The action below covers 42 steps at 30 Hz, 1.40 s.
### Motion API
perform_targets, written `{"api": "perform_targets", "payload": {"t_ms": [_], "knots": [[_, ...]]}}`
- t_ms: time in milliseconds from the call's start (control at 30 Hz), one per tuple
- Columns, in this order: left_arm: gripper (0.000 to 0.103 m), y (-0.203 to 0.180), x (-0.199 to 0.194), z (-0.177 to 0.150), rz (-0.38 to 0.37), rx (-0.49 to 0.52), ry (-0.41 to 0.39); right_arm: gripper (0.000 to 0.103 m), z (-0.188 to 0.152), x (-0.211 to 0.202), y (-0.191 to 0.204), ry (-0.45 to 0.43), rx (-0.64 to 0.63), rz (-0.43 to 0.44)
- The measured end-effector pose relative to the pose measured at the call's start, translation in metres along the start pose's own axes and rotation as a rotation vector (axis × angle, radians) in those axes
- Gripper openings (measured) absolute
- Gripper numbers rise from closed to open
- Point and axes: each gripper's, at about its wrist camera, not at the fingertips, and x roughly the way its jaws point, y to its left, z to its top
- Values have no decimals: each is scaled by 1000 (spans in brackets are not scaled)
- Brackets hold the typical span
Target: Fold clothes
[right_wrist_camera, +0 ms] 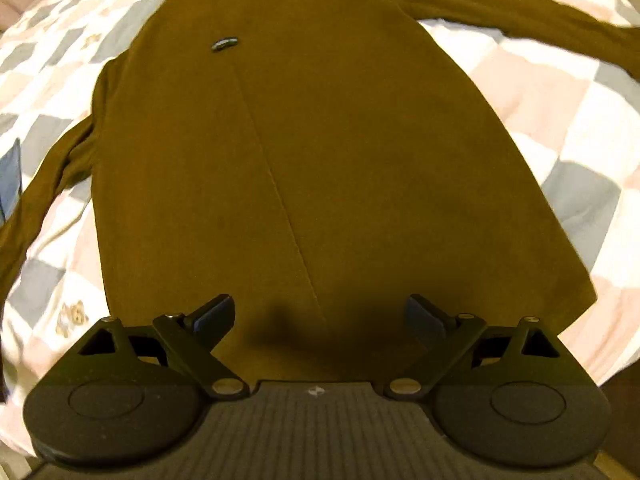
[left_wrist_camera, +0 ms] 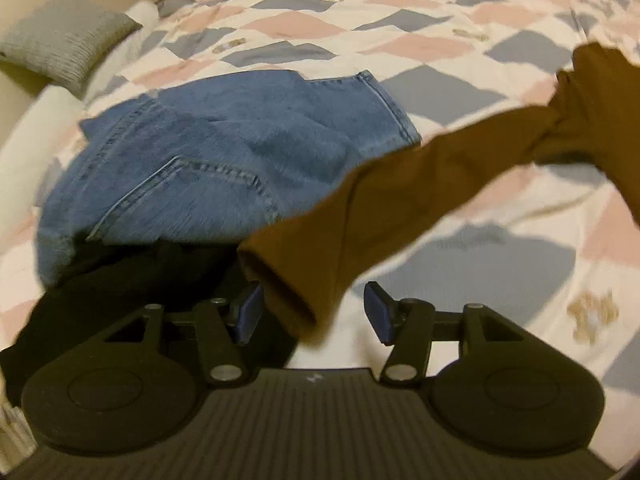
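1. Left tongs (left_wrist_camera: 313, 312): jaws apart, gripping nothing. Brown top's sleeve (left_wrist_camera: 400, 196) runs from 2 o'clock down to the gap; its cuff (left_wrist_camera: 288, 292) sits between the pads, touching the left pad (left_wrist_camera: 248, 312).
2. Jeans (left_wrist_camera: 224, 160) at 11 o'clock on the quilt (left_wrist_camera: 440, 60), black garment (left_wrist_camera: 120, 292) at 9, grey cushion (left_wrist_camera: 64, 40) far 10.
3. Right tongs (right_wrist_camera: 320, 320): jaws wide apart, empty, hovering over the hem.
4. Brown top (right_wrist_camera: 320, 140) lies flat at 12, sleeves out to 8 and 2.

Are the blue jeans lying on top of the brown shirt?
No. In the left wrist view the jeans lie on the quilt, and the brown shirt's sleeve crosses in front of them.
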Motion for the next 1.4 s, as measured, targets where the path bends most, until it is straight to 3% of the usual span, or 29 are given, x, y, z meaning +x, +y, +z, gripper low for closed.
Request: {"api": "perform_targets", "payload": {"t_ms": [33,67,100,200,300,367,433,500,600,667,767,833,867,933,1033,1067,1133,1200,1233,1400], "knots": [[38,3,5,5,-25,-19,4,94,0,2,4,3,-3,1],[6,9,8,11,-55,-52,10,94,-1,3,8,5,-8,2],[0,17,6,18,-89,-106,0,94,-1,5,12,8,-12,3],[0,53,-21,40,-167,-313,-109,94,2,3,18,-2,-41,18],[0,107,-50,58,-216,-595,-207,95,6,5,16,1,-28,19],[0,141,-51,66,-227,-747,-218,95,8,9,15,9,-14,17],[1,166,-41,75,-222,-838,-187,95,12,16,19,16,-12,12],[1,173,-23,86,-211,-838,-132,95,13,18,22,21,-18,11],[2,172,10,100,-180,-851,20,95,14,19,28,23,-38,10],[2,176,27,98,-165,-941,142,95,16,19,31,20,-50,5],[3,197,35,89,-214,-1153,155,96,16,18,30,15,-51,2],[3,213,27,86,-229,-1206,114,96,15,18,30,16,-41,3],[4,217,20,87,-225,-1179,80,97,14,19,30,18,-34,3],[9,216,-1,95,-143,-1003,-10,97,14,23,33,29,-31,6],[13,162,-43,107,84,-379,-125,97,13,29,39,48,-27,11],[16,132,-54,100,129,-139,-157,97,12,31,41,54,-26,12],[34,70,-68,75,193,323,-207,98,12,36,46,69,-29,16],[38,22,-66,38,223,652,-225,98,12,42,54,91,-43,24],[38,6,-62,22,242,767,-227,98,12,44,58,97,-56,28],[34,-12,-19,-21,422,1036,-216,101,13,44,72,108,-106,39]]}}
